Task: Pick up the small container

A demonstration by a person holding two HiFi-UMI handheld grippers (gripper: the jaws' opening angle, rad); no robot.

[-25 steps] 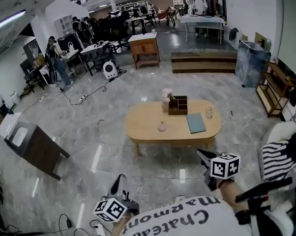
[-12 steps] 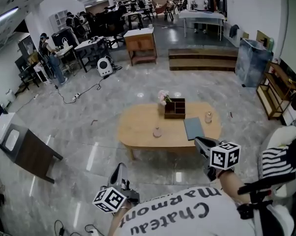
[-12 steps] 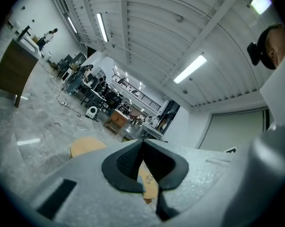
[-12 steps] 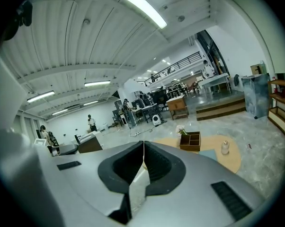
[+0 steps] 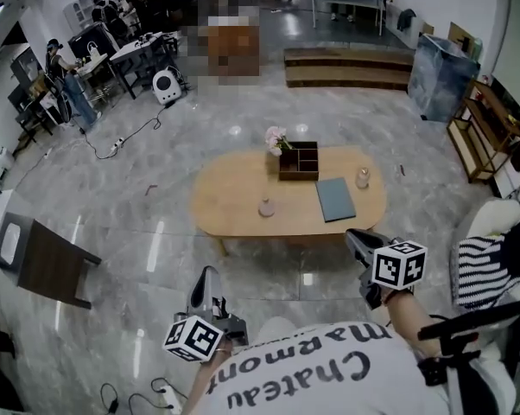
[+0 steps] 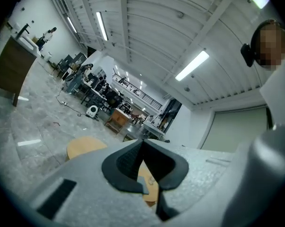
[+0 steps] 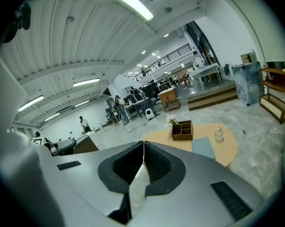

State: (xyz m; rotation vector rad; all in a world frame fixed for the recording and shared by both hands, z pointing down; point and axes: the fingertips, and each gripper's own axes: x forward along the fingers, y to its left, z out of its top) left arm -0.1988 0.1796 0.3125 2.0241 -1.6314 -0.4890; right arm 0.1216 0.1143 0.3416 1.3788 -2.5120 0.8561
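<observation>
The small container [image 5: 362, 178], probably the clear jar, stands upright at the right end of the worktop [image 5: 234, 199]. It lies ahead of the right hand-held gripper [image 5: 352, 236], the nearer one. The left hand-held gripper [image 5: 207, 274] is farther. Both are clenched, empty.

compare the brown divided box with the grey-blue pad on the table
The dark brown divided wooden box has raised walls and compartments; the flat grey-blue rectangular pad lies thin. The box sits by the far edge beside the pink flowers; the pad lies nearer the person. Both rest on the oval wooden table.
</observation>
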